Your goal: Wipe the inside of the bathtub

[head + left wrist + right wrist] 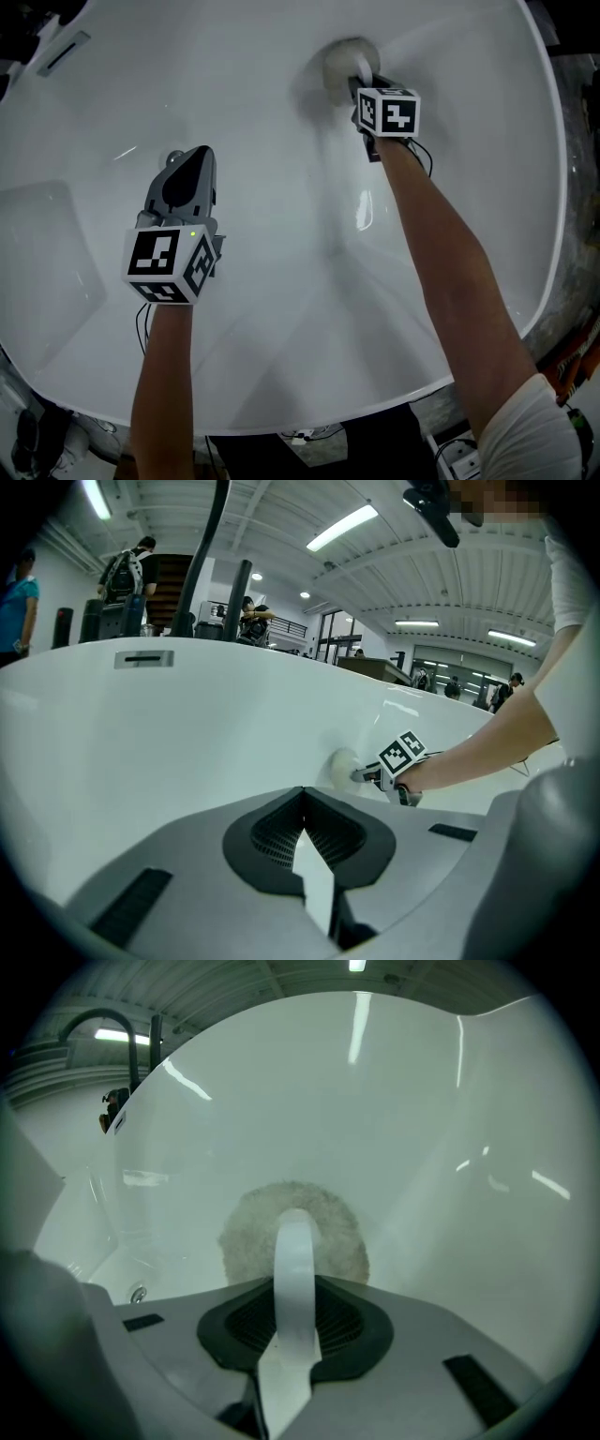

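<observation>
The white bathtub [281,319] fills the head view. A round fluffy grey-white wiping pad [337,58] is pressed flat against the far tub wall. My right gripper [361,82] is shut on the pad's white strap handle [295,1251], and the pad [246,1232] shows behind the jaws in the right gripper view. My left gripper [178,159] hovers over the tub's left side, jaws together with nothing between them. The left gripper view looks across the tub at the pad [341,767] and the right gripper [371,773].
An overflow slot [64,52] sits on the far-left tub rim. A small drain fitting [138,1293] shows low on the tub's left. A dark arched faucet [103,1021] rises beyond the rim. Several people [131,569] stand in the room behind.
</observation>
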Action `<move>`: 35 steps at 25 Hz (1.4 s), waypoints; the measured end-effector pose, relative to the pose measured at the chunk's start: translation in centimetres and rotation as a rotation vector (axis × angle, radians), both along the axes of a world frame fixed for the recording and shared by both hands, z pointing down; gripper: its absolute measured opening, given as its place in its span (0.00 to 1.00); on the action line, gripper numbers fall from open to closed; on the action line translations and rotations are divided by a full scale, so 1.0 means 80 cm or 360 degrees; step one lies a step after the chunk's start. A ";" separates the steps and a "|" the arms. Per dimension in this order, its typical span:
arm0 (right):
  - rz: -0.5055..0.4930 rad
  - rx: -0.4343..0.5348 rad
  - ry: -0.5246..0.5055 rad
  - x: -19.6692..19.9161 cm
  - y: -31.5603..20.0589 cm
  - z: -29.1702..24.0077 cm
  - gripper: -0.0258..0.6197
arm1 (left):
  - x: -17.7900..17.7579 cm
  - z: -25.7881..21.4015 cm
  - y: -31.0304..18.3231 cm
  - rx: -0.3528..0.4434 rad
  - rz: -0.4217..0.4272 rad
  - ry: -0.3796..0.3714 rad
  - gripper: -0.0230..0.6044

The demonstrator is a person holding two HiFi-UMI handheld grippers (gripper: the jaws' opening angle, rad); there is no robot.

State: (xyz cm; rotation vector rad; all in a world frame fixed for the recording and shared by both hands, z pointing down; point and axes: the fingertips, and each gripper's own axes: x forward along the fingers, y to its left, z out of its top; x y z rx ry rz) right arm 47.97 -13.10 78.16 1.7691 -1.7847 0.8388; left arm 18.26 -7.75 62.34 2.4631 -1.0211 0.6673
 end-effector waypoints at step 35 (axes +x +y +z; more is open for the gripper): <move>-0.0227 0.0306 -0.0542 -0.257 0.312 -0.496 0.18 | -0.105 -0.381 0.225 -0.0126 -0.0047 0.0154 0.05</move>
